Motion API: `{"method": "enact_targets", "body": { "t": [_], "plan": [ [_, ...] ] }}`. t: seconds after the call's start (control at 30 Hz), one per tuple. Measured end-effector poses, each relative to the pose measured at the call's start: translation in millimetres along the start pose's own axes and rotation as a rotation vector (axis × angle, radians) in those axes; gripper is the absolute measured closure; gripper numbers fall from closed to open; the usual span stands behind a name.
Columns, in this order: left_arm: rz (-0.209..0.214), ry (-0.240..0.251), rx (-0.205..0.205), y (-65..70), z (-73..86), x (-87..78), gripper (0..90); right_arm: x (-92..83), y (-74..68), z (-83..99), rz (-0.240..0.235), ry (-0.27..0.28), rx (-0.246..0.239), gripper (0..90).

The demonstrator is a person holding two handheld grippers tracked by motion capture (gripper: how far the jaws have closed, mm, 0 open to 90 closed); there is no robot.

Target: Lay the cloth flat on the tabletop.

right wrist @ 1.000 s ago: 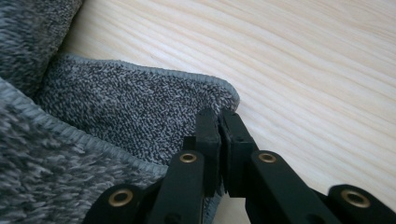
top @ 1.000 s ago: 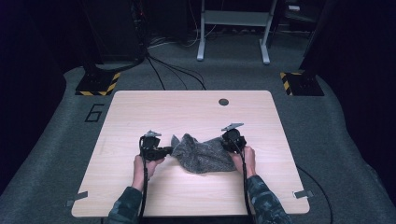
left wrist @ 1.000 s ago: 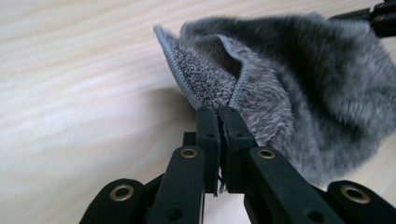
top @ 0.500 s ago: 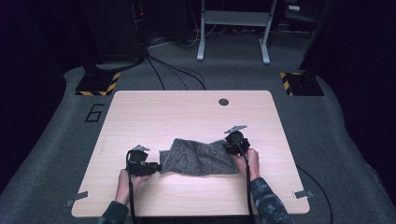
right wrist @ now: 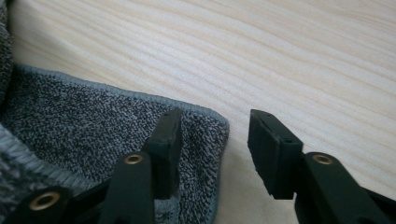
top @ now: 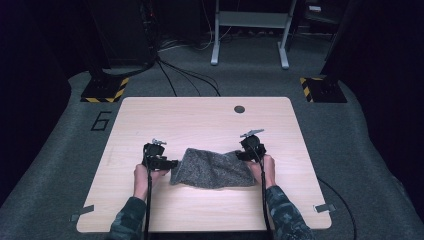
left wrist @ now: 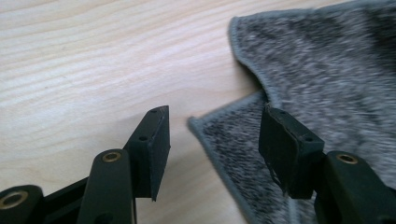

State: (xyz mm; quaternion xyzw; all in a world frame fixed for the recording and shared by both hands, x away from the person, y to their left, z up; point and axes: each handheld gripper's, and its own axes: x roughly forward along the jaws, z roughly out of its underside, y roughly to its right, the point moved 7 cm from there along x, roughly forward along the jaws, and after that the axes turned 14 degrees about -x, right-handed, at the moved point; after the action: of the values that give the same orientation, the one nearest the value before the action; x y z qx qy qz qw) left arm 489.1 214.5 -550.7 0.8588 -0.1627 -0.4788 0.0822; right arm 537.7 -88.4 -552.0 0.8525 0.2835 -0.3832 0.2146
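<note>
A grey speckled towel (top: 212,168) lies spread out, folded on itself, on the wooden table (top: 200,120) between my two grippers. My left gripper (top: 170,163) sits at the towel's left edge. In the left gripper view its jaws (left wrist: 215,114) have just been opening; a hemmed corner of the towel (left wrist: 327,70) lies on the table between them, not pinched. My right gripper (top: 241,155) is at the towel's far right corner. Its jaws (right wrist: 215,116) have also just been opening, and that corner of the towel (right wrist: 93,121) rests loose between them.
A small round dark hole (top: 239,109) sits near the table's far edge. Bare wood (top: 165,210) runs between the towel and the near edge. Beyond the table are a grey floor, cables (top: 185,75), a metal stand (top: 250,30) and striped bases (top: 102,90).
The towel went from a bunched heap to a spread, flatter shape. My left gripper pulled out to the left and toward the person, then came back beside the towel's edge. The right gripper stayed put.
</note>
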Motion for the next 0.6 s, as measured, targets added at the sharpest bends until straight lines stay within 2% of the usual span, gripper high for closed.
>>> {"method": "enact_targets", "body": {
  "t": [0.03, 0.1, 0.13, 0.17, 0.23, 0.27, 0.33, 0.4, 0.47, 0.5, 0.6],
  "plan": [
    [-0.025, -0.005, 0.009, -1.4, -0.2, 4.4, 43.5, 0.5, -0.1, 0.2, -0.003, -0.004, 0.0, 53.8],
    [-0.033, -0.004, 0.012, -2.2, -0.8, 6.7, 43.6, 1.3, 0.2, 0.4, -0.003, -0.007, 0.0, 53.6],
    [-0.053, -0.017, 0.037, -3.7, -0.9, 9.0, 43.7, 2.1, 0.1, 0.5, -0.002, -0.01, 0.011, 53.6],
    [-0.053, -0.015, 0.03, -2.9, -0.8, 10.4, 44.0, 3.9, 1.5, 0.7, -0.001, -0.008, 0.001, 53.4],
    [-0.074, -0.01, 0.05, -2.0, -1.9, 12.0, 45.1, 6.8, 1.6, 1.4, -0.006, -0.014, 0.004, 52.7],
    [-0.1, -0.01, 0.082, -1.0, -2.4, 12.9, 47.4, 9.2, 1.8, 1.8, -0.004, -0.021, 0.002, 52.3],
    [-0.109, -0.008, 0.097, -0.2, -2.5, 13.6, 49.1, 10.6, 2.5, 1.9, 0.001, -0.021, 0.001, 51.8],
    [-0.109, 0.0, 0.124, 3.0, -1.9, 14.5, 54.7, 11.6, 3.7, 1.7, 0.007, -0.023, 0.003, 52.5],
    [-0.1, 0.003, 0.138, 5.0, -1.4, 14.6, 62.0, 11.9, 3.7, 0.8, -0.006, -0.018, -0.01, 55.2],
    [-0.099, 0.001, 0.158, 6.2, -0.8, 14.3, 65.3, 11.7, 3.1, 0.8, -0.016, -0.019, -0.015, 59.4],
    [-0.085, 0.008, 0.171, 8.6, 0.3, 14.6, 77.4, 11.2, 2.6, 1.0, -0.034, -0.009, -0.021, 65.7]
  ]
}}
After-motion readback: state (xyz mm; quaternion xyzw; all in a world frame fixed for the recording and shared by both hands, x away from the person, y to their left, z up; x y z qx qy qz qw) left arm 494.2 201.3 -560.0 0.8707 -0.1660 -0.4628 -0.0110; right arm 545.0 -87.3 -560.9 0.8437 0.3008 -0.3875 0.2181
